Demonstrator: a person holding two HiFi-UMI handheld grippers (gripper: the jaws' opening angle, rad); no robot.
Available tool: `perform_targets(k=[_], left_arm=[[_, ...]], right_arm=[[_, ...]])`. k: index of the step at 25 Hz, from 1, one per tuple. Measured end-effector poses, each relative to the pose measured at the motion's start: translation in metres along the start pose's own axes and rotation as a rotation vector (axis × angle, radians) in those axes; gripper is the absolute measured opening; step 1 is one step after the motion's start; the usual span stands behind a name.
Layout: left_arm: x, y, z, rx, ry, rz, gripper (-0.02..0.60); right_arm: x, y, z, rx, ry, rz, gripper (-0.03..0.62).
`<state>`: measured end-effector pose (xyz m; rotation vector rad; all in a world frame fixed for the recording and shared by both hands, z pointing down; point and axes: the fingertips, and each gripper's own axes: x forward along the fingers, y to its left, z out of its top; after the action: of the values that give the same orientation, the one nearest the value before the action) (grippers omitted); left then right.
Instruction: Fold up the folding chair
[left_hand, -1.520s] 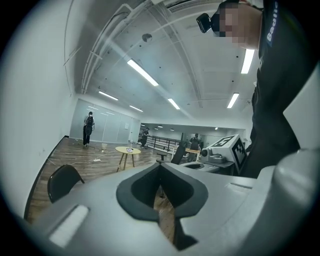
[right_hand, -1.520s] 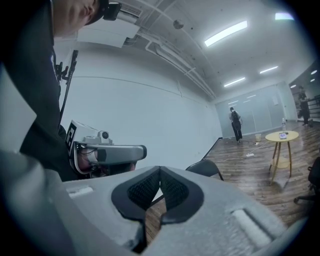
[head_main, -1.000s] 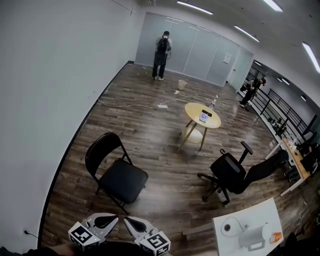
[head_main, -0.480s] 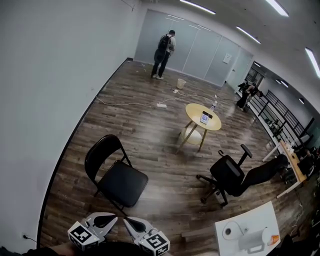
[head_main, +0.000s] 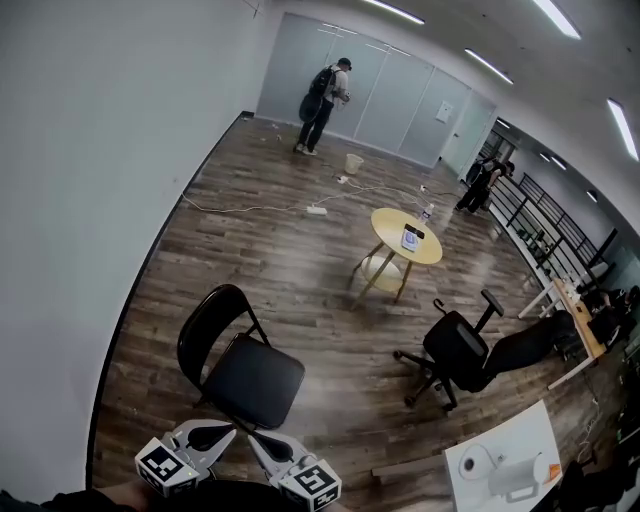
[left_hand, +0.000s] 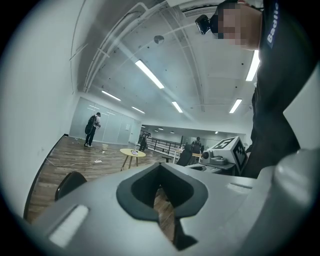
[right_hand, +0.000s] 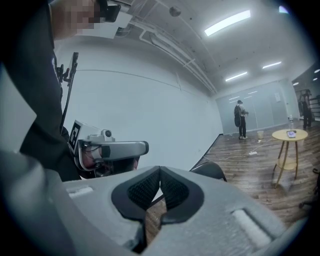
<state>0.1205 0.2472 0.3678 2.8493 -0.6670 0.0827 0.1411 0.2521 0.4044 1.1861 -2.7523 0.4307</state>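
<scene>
Approach stage: the left claw (left_hand: 160, 166) and right claw (right_hand: 160, 170), held low and side by side in front of the person, are each pressed together with nothing between the pads. Just beyond them the black folding chair (head_main: 252, 378) stands fully open on the wood floor (head_main: 300, 275), seat flat, curved backrest toward the white wall, touched by neither claw. The fold has not begun. The next move likely calls for closing the last gap, spreading one claw to take the seat's front edge and the other to steady the backrest, then swinging the seat up. To the right sit a white desk (head_main: 520, 430) bearing a paper roll (head_main: 470, 462) and a black office chair (head_main: 458, 350). Farther off are a round yellow desk (head_main: 390, 225) and a person (head_main: 322, 92) at the glass wall.
</scene>
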Motion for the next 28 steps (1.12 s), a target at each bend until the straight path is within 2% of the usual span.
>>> perform_targets(k=[5,10,16,22,28], left_arm=[[-0.015,0.037,-0.003,-0.021,-0.002,-0.011,0.002],[-0.027,0.066,0.000,-0.077,-0.022,-0.016,0.002],[-0.021,0.085,0.001,-0.077,-0.020,0.001,0.002],[-0.001,0.102,0.003,-0.024,-0.006,0.061,0.002],[0.029,0.112,0.024,-0.022,-0.028,0.139,0.002]], right_arm=[[0.034,-0.002,0.010,-0.005,-0.009,-0.029,0.002],[0.062,-0.006,0.011,0.005,0.007,-0.054,0.002],[0.072,-0.023,0.013,0.004,0.005,-0.068,0.002],[0.074,-0.053,0.014,0.004,0.006,-0.045,0.005],[0.075,-0.092,0.031,-0.024,0.013,0.015,0.006]])
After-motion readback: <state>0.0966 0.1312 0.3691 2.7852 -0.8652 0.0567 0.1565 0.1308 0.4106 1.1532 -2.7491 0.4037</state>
